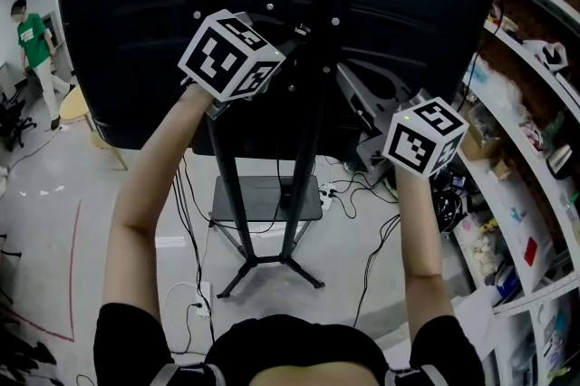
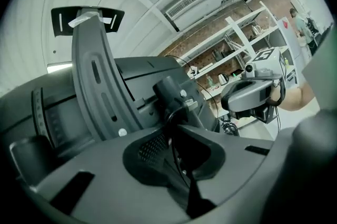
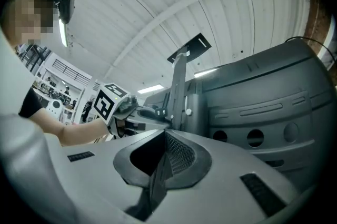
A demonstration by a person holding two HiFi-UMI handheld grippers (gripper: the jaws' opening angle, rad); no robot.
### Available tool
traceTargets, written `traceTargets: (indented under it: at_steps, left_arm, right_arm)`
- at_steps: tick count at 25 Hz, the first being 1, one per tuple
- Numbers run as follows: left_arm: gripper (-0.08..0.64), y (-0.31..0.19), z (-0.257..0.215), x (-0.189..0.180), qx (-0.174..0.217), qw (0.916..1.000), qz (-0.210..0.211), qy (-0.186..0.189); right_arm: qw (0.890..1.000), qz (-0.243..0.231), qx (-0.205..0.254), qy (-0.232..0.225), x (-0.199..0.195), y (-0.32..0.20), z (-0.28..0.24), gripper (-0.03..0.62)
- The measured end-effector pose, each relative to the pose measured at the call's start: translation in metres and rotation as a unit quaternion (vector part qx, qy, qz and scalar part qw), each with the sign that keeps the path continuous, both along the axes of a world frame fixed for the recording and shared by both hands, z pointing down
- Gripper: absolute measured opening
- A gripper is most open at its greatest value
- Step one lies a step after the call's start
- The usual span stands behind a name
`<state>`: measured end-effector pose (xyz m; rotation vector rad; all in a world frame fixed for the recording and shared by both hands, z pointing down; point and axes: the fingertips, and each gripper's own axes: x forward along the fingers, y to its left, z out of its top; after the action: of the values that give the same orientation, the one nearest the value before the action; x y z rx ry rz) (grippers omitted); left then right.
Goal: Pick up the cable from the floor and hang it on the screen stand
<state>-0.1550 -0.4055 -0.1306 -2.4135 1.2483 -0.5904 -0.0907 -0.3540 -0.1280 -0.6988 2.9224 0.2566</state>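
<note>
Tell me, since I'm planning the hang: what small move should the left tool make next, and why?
Probably ease the left tool slightly forward and over the mount bracket on the screen stand, so the cable drapes on it. The tool is shut on the thin black cable, which arcs up right beside that bracket, apparently not yet over it.
</note>
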Motion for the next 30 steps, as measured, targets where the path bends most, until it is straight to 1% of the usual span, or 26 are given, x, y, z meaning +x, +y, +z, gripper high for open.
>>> traceTargets:
  at_steps: [3, 7, 12, 15, 20, 23, 26, 30]
  left_arm:
    - [0.048, -0.002, -0.026, 0.006, 0.017, 0.9996, 0.004, -0.023]
    - [0.048, -0.003, -0.046, 0.017, 0.036, 0.9974, 0.009, -0.062]
    - [0.047, -0.012, -0.078, 0.021, 0.059, 0.9950, -0.008, -0.081]
    - [0.048, -0.016, -0.101, 0.024, 0.078, 0.9914, -0.023, -0.103]
    - [0.048, -0.021, -0.132, 0.037, 0.115, 0.9829, -0.038, -0.139]
    - [0.048, -0.027, -0.154, 0.043, 0.157, 0.9714, -0.056, -0.169]
    - [0.048, -0.032, -0.164, 0.061, 0.177, 0.9651, -0.046, -0.188]
    - [0.048, -0.041, -0.164, 0.094, 0.191, 0.9544, -0.029, -0.227]
  right_arm:
    - [1.000, -0.003, 0.000, -0.012, 0.001, -0.003, -0.008, 0.025]
    - [1.000, -0.006, -0.004, -0.012, 0.000, -0.002, -0.008, 0.025]
    - [1.000, -0.012, -0.008, -0.015, 0.004, 0.000, -0.010, 0.025]
    - [1.000, -0.020, -0.001, -0.017, 0.004, 0.004, -0.017, 0.025]
    - [0.999, -0.028, 0.002, -0.017, 0.005, 0.010, -0.014, 0.025]
    - [0.999, -0.027, -0.005, -0.016, 0.009, 0.009, -0.011, 0.025]
    - [1.000, -0.017, 0.002, -0.019, 0.016, 0.009, -0.015, 0.025]
    - [1.000, -0.014, 0.001, -0.021, 0.024, 0.013, -0.010, 0.025]
